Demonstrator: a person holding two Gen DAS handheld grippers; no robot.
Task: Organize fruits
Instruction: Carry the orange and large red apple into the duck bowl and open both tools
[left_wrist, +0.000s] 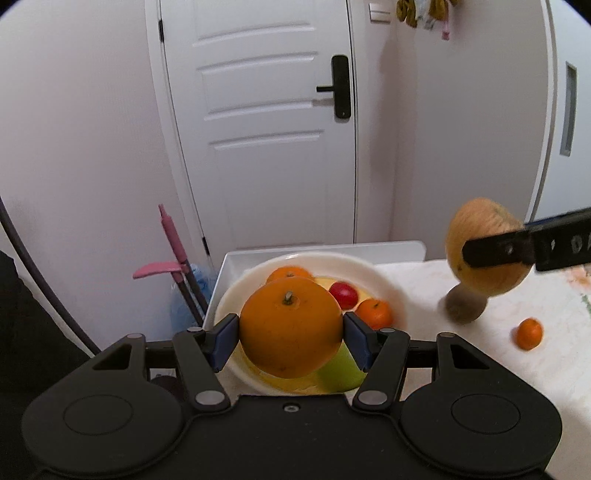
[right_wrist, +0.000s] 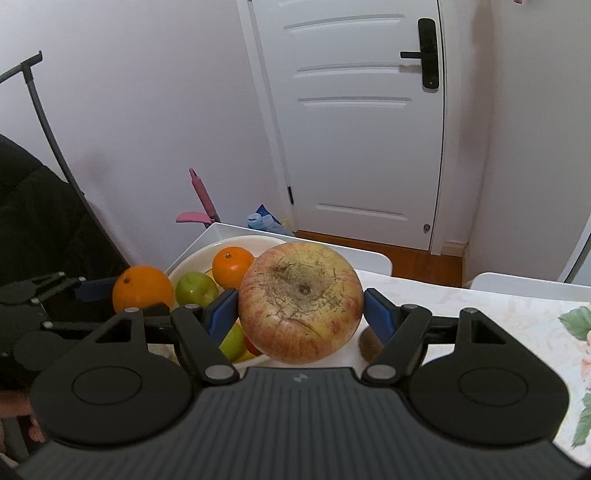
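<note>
Left wrist view shows the left gripper (left_wrist: 290, 332) clamped on a large orange (left_wrist: 290, 328) and held above the near part of the white plate (left_wrist: 384, 280), while the right gripper (right_wrist: 300, 312) pinches a russeted apple (right_wrist: 300, 301) in the air just beside that plate, over the table (right_wrist: 498, 317). Both fruits look mid-carry to the plate; next, each needs lowering into a free spot among the fruit there before the jaws part. Both grippers point level toward the door (left_wrist: 258, 122).
</note>
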